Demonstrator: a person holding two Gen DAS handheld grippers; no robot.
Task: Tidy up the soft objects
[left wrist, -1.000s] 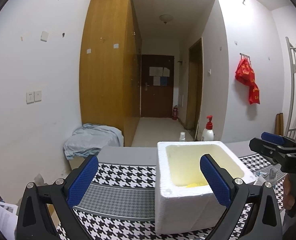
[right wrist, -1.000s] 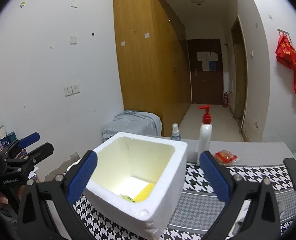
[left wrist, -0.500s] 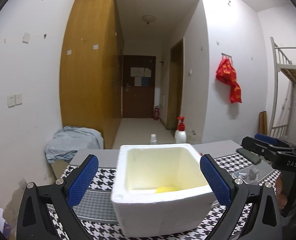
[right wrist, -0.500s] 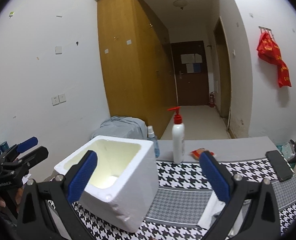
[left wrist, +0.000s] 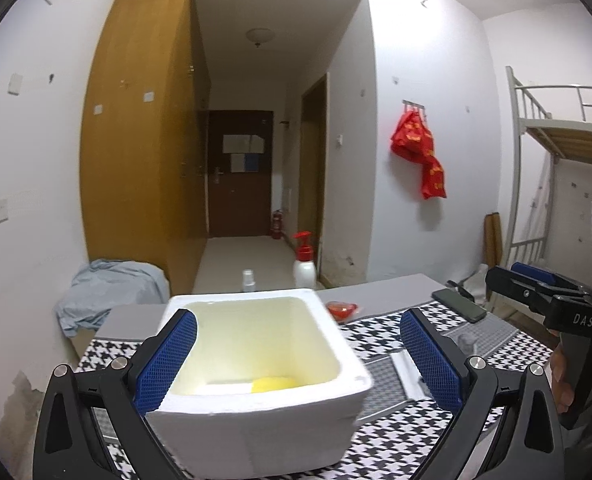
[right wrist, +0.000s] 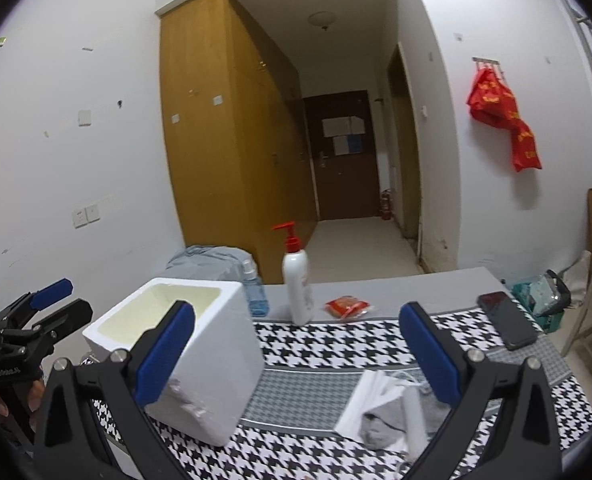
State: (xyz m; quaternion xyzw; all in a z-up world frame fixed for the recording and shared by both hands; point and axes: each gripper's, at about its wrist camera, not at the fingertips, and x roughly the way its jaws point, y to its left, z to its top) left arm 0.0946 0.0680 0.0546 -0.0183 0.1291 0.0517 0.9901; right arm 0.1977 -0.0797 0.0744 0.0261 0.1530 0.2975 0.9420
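A white foam box [left wrist: 255,364] stands on the houndstooth cloth, with something yellow [left wrist: 273,384] on its floor. My left gripper [left wrist: 298,360] hovers open just in front of and above it, nothing between the fingers. In the right wrist view the foam box [right wrist: 183,356] sits at the left, and a pile of white and grey soft pieces [right wrist: 392,412] lies on the cloth low at the right. My right gripper [right wrist: 296,354] is open and empty above the cloth, the pile near its right finger. The right gripper [left wrist: 536,300] also shows at the left view's right edge.
A red-pump white bottle [right wrist: 298,280], a small clear spray bottle [right wrist: 253,290] and a red packet [right wrist: 348,305] stand along the table's far side. A black phone [right wrist: 508,324] lies at the right. Grey cloth [left wrist: 109,292] covers something beyond the table's left corner.
Both views have swung right: the foam box has shifted left in each, and the phone and the soft pile have come into view. Both grippers stayed open.
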